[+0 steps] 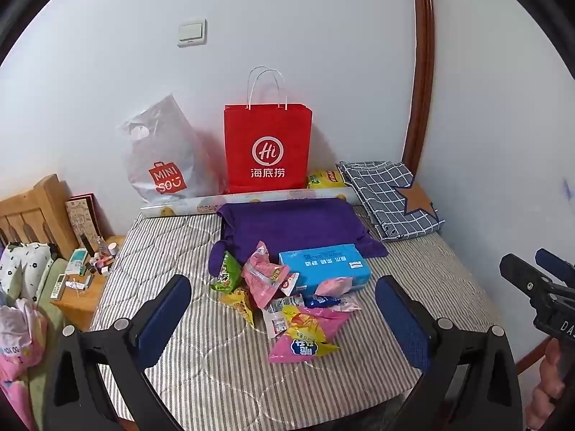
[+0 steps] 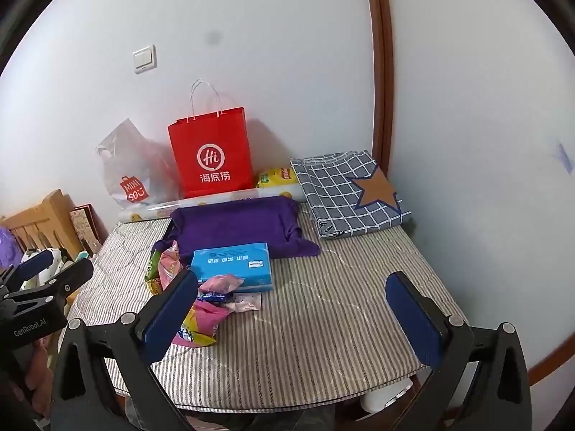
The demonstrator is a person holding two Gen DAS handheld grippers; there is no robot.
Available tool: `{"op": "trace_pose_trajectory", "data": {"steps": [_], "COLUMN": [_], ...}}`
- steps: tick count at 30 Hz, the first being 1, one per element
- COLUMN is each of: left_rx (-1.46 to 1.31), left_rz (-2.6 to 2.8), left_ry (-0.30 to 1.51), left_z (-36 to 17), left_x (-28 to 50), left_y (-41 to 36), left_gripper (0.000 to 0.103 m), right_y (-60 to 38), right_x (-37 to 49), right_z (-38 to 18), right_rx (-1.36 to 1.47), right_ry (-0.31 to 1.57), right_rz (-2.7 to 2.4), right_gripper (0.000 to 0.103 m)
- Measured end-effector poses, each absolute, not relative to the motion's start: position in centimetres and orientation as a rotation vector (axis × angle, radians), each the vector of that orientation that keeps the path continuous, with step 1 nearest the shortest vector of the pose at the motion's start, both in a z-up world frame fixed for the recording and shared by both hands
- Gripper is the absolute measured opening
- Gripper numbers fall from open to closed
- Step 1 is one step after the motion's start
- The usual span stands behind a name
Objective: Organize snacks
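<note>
A heap of snack packets lies on the striped mattress (image 1: 172, 377): a green packet (image 1: 225, 274), pink packets (image 1: 264, 280), a pink and yellow bag (image 1: 305, 337) nearest me, and a blue tissue pack (image 1: 325, 267) behind. The heap also shows in the right wrist view (image 2: 201, 318), partly hidden by my finger. My left gripper (image 1: 284, 319) is open and empty, hovering over the front of the heap. My right gripper (image 2: 291, 312) is open and empty, to the right of the heap above bare mattress (image 2: 323, 341). A red paper bag (image 1: 267, 147) stands upright at the wall.
A purple cloth (image 1: 291, 224) lies behind the snacks. A Miniso plastic bag (image 1: 161, 158), a paper roll (image 1: 244, 201), a yellow packet (image 1: 325, 178) and a folded checked cloth (image 1: 390, 199) line the back. A cluttered wooden nightstand (image 1: 86, 280) stands left.
</note>
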State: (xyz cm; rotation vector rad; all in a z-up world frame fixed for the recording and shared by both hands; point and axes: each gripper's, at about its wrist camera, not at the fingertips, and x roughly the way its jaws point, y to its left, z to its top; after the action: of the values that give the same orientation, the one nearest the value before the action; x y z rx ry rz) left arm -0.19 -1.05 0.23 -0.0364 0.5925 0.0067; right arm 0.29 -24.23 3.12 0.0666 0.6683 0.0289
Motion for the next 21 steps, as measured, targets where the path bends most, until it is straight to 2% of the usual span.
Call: {"op": "trace_pose_trajectory", "data": {"steps": [21], "left_rx": [-0.054], "left_rz": [0.016], "left_ry": [0.584], "left_z": [0.2], "left_x": [-0.52], "left_y": [-0.28], "left_gripper": [0.103], "right_y": [-23.36], "right_x": [-0.32], "right_z": [3.31], "right_rx": [0.061], "right_ry": [0.652], "right_rz": [0.048], "right_gripper": [0.103]}}
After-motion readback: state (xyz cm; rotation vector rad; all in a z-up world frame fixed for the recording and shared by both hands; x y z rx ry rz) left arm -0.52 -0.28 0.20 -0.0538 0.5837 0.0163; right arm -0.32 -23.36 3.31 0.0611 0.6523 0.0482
